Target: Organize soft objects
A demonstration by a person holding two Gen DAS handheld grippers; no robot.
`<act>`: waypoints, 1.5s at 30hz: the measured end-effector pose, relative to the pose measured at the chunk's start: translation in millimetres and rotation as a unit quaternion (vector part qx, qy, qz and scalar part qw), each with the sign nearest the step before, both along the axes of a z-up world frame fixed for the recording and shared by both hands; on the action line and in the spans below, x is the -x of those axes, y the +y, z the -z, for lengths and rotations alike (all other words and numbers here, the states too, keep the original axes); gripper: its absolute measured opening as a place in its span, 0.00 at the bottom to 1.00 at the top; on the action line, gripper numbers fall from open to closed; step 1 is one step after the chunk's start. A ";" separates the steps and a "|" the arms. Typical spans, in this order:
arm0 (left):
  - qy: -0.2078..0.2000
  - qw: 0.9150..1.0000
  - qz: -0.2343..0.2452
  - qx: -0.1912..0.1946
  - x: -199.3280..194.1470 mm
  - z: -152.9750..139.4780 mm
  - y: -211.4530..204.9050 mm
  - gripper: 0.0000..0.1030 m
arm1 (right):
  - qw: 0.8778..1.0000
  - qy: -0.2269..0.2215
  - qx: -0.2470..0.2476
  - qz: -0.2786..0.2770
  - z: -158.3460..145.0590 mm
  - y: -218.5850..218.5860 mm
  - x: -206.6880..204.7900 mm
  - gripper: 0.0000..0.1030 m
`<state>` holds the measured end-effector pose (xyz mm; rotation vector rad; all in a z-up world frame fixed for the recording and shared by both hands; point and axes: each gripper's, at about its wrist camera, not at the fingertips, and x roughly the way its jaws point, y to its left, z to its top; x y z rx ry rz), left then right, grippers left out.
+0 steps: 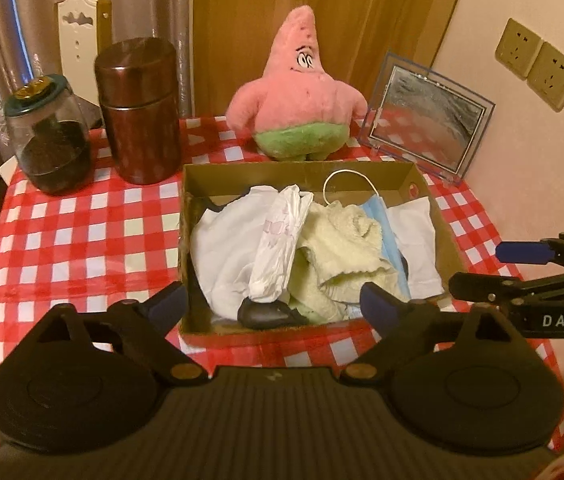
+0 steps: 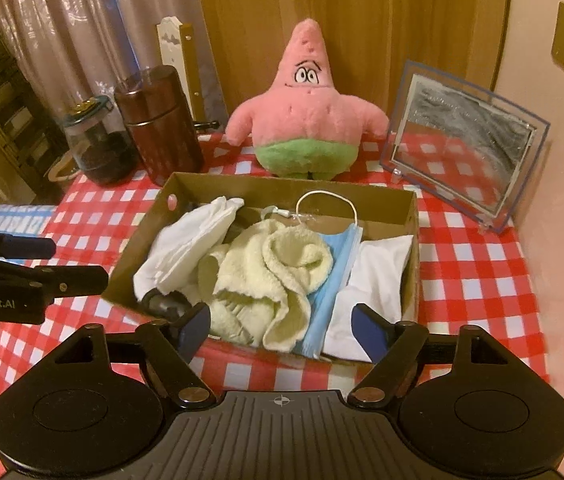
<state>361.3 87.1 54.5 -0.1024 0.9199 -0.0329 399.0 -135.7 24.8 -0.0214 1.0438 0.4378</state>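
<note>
A shallow cardboard box (image 1: 386,178) (image 2: 386,204) on the checked tablecloth holds soft things. In it lie a cream towel (image 1: 342,252) (image 2: 277,276), a white cloth (image 1: 221,248) (image 2: 185,240), a blue face mask (image 1: 382,224) (image 2: 334,272), a crinkled white packet (image 1: 277,248) and a white pouch (image 2: 378,276). A dark object (image 1: 265,314) rests at the near end. My left gripper (image 1: 273,304) hovers above the box's near edge, open, its pads touching nothing. My right gripper (image 2: 282,328) hangs open over the same edge, to the left one's right. A pink plush star (image 1: 302,92) (image 2: 306,116) stands behind the box.
At the back left stand a brown canister (image 1: 139,112) (image 2: 161,124) and a glass jar (image 1: 49,140) (image 2: 97,144). A clear picture frame (image 1: 426,116) (image 2: 462,148) leans at the back right by the wall. Curtains hang behind. The cloth's edge drops off on the left.
</note>
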 end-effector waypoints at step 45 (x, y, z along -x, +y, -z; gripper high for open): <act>-0.095 0.993 -0.075 -0.009 288.2 -50.6 -43.3 0.99 | 0.996 -0.049 -0.036 0.059 -77.9 -48.8 248.6 0.82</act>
